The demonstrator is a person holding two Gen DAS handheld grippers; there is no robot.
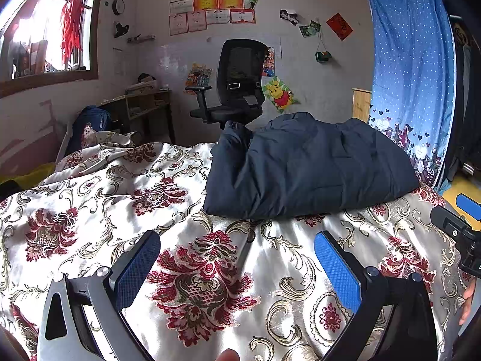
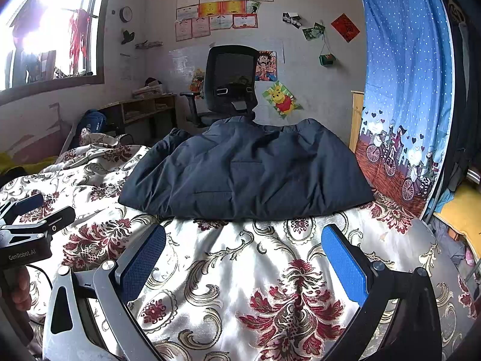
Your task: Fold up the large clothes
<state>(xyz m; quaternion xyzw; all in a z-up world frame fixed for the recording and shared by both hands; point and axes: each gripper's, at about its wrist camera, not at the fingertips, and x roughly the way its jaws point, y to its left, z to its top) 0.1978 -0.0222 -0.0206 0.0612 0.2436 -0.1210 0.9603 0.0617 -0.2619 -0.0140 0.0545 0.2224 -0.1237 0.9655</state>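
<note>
A dark navy padded jacket (image 1: pixel 306 165) lies folded in a bulky block on the floral bedspread (image 1: pixel 90 198), ahead and to the right in the left wrist view. It sits straight ahead in the right wrist view (image 2: pixel 249 174). My left gripper (image 1: pixel 237 246) is open and empty, held above the bedspread short of the jacket. My right gripper (image 2: pixel 243 240) is open and empty, just short of the jacket's near edge. Each gripper shows at the edge of the other's view: the right one (image 1: pixel 463 228) and the left one (image 2: pixel 33 219).
A black office chair (image 1: pixel 237 84) stands beyond the bed by the wall. A blue patterned curtain (image 1: pixel 415 75) hangs at the right. A wooden desk (image 1: pixel 144 105) and a dark bag (image 1: pixel 90 126) are at the left under the window. Crumpled bedding (image 1: pixel 102 147) lies far left.
</note>
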